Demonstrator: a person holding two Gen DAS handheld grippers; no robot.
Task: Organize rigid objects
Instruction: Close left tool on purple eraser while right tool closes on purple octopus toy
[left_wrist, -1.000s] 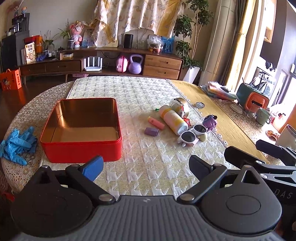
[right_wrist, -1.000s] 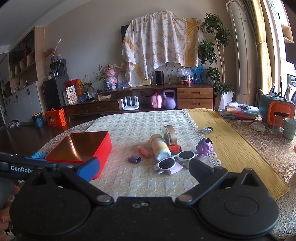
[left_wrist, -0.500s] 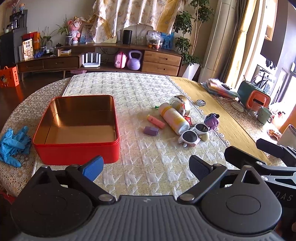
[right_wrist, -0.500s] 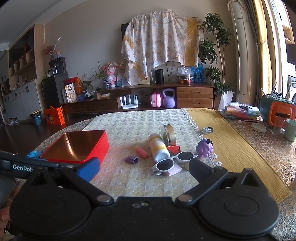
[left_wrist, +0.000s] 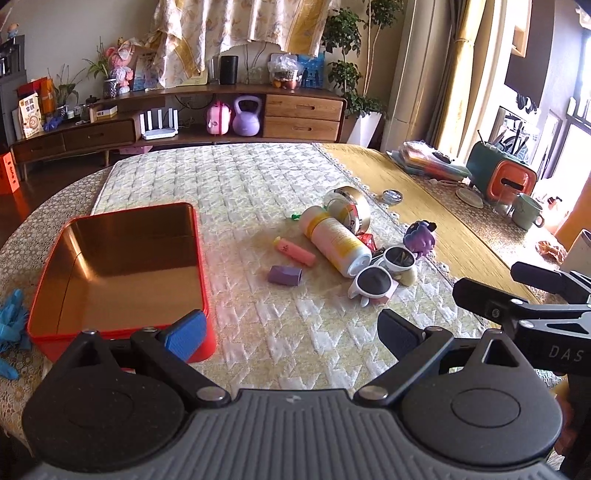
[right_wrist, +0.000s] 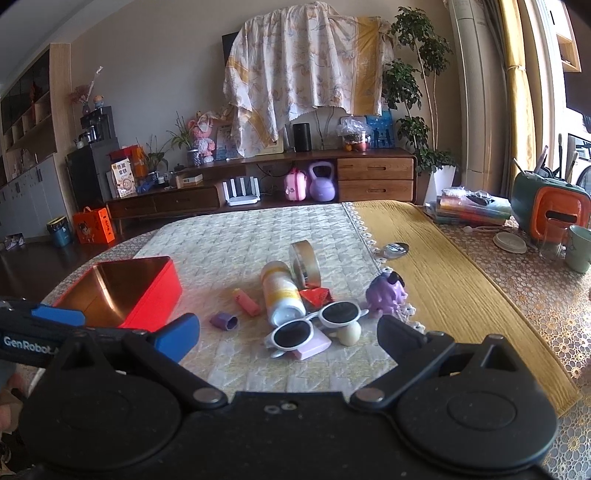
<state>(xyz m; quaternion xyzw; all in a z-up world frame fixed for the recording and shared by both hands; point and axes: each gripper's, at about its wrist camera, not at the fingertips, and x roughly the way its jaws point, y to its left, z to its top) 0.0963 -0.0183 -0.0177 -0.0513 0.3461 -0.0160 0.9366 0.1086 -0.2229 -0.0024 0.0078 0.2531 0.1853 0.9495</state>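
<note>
Plainly, nothing is packed yet: the red tin (left_wrist: 122, 266) sits open and bare near the worktop's left edge, and the loose things lie in a cluster toward the middle, beside the seam where the quilted cloth (left_wrist: 236, 184) meets the yellow runner (left_wrist: 436, 221). The white sunglasses (right_wrist: 314, 325) lie nearest the front edge, resting on a pink block (right_wrist: 312, 349), with a cream cap (right_wrist: 349, 334) just beside them. Behind these are the white-and-yellow bottle (left_wrist: 334, 240) on its side, a gold round tin (left_wrist: 349, 208) touching it, a pink tube (left_wrist: 293, 251), a purple cap (left_wrist: 284, 275) and a purple toy (right_wrist: 386, 291).

The step in hand looks like choosing a first pick. It is best to take an outlying piece, such as the purple cap or the sunglasses, so the bottle does not roll.

The right hand-held gripper (right_wrist: 288, 332) hovers over the front edge, spread wide and holding nothing, with the sunglasses just ahead between its fingers. The left hand-held gripper (left_wrist: 291, 332), equally wide and bare, hangs near the red tin's front corner, well apart from the cluster.
</note>
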